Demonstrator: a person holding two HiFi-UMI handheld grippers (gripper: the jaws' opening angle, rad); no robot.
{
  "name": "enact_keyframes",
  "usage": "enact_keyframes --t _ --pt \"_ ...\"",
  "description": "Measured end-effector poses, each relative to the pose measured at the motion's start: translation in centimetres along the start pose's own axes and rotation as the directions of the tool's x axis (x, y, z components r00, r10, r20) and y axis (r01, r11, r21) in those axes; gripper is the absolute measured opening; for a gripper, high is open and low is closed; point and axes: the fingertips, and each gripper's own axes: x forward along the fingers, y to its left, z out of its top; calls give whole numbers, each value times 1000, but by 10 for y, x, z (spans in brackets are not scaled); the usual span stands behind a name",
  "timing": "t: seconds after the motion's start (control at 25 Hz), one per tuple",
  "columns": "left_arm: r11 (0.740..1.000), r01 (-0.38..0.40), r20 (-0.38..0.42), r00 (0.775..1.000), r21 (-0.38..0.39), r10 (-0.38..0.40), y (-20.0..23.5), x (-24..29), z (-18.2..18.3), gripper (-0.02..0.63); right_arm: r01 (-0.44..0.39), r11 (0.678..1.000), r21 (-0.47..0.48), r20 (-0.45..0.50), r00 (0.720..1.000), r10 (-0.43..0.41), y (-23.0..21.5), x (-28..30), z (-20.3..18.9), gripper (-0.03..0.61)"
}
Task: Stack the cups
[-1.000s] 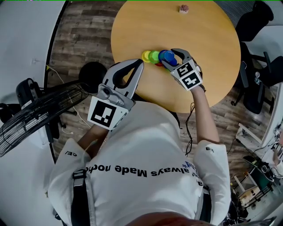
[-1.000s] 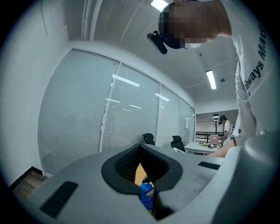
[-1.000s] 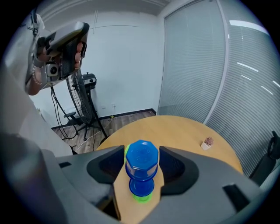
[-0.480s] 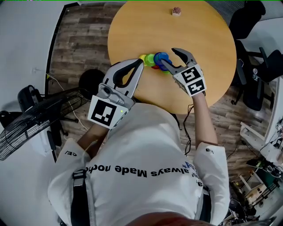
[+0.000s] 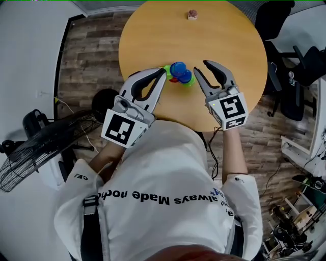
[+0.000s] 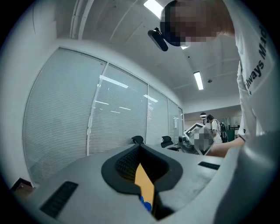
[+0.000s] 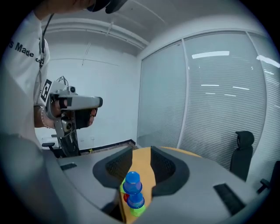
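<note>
A cluster of small cups sits near the front edge of the round wooden table (image 5: 153,30). One blue cup (image 5: 178,68) stands upside down on top, and a second blue cup (image 5: 185,77) lies beside it over green (image 5: 167,71) and red (image 5: 174,79) ones. In the right gripper view the blue cups (image 7: 132,183) show beyond the jaws. My right gripper (image 5: 202,69) is just right of the cluster, apart from it, its jaws closing with nothing between them. The left gripper (image 5: 162,72) is shut and empty at the cluster's left.
A small pinkish object (image 5: 192,14) rests at the table's far edge. A black fan (image 5: 46,142) stands on the floor at the left, and office chairs (image 5: 285,25) at the right. A black round base (image 5: 104,99) is on the floor near the left gripper.
The right gripper let go of the blue cup, which stays on the cluster. It drew back to the right and its jaws narrowed. The left gripper has barely moved.
</note>
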Motion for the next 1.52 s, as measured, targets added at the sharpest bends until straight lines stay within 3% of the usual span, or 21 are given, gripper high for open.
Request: enact_keyframes --t 0.2,0.64,1.2,1.36,1.52 --pt "999 37 8 999 6 -37 -8 10 7 23 77 997 24 79 994 -79 -8 -32 26 106" --pt "997 82 13 997 14 -82 -21 21 15 23 134 989 68 193 971 -145 3 -86 66 66" --pt "995 100 16 995 -4 -100 -29 27 19 23 198 971 135 238 945 -225 10 -118 80 52" --pt "995 99 49 994 2 -99 -28 27 25 23 201 970 138 242 943 -230 10 -121 81 50" --pt "995 99 25 995 -6 -99 -29 27 23 23 198 971 132 247 942 -226 11 -122 85 49"
